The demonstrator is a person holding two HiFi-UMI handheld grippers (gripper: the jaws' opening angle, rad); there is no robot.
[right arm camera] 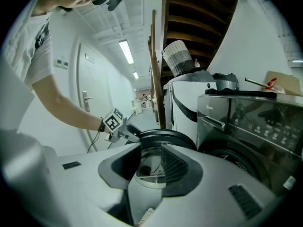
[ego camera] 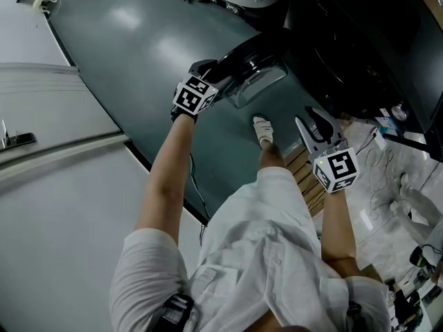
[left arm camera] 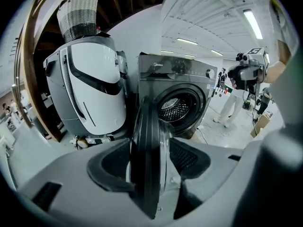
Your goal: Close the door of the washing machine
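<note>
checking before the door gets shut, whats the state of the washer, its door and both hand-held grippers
Dark grey front-loading washing machine: drum mouth uncovered.
Round black-rimmed glass door: open, swung out, its edge between the left jaws.
Left hand-held gripper: jaws closing round the door's edge, not yet clamped on it.
Right hand-held gripper: open, nothing between its jaws.

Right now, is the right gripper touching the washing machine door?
Apart. The head view shows bare floor and a shoe between the right gripper and the door; its jaws stand open and empty.
</note>
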